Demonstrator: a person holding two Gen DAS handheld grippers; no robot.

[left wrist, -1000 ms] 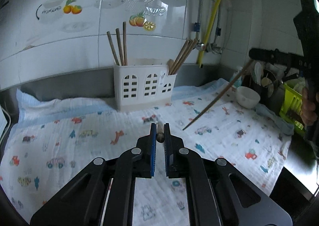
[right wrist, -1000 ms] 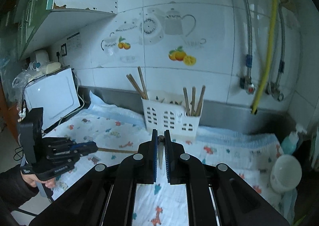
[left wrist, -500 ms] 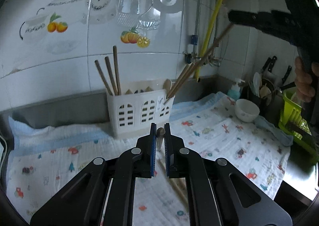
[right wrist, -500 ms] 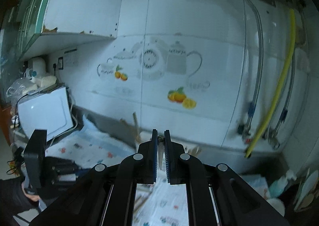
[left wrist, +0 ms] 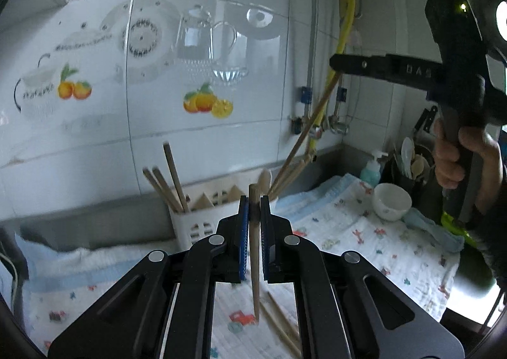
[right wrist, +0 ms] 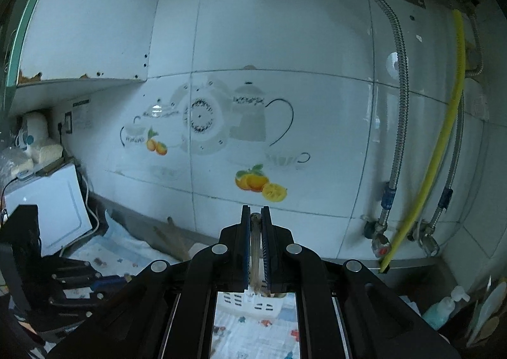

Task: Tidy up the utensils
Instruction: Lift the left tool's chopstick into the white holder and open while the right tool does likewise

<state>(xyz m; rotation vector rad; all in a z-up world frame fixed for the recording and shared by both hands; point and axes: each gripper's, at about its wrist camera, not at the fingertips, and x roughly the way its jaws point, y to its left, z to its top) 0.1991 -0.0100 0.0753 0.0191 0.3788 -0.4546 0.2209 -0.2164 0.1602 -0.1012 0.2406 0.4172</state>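
Wooden chopstick (left wrist: 254, 251), white plastic holder (left wrist: 198, 226), soft printed cloth (left wrist: 364, 242), glossy tiles (right wrist: 279, 124), ribbed metal hose (right wrist: 400, 80), matt black gripper (left wrist: 253, 210)

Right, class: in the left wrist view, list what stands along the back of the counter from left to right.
White utensil holder with chopsticks → blue soap bottle → white bowl → dark pot of spoons.

My right tool (right wrist: 255, 219) hides most of the utensil holder (right wrist: 253, 300); the chopsticks (right wrist: 172, 240) behind it blur together.
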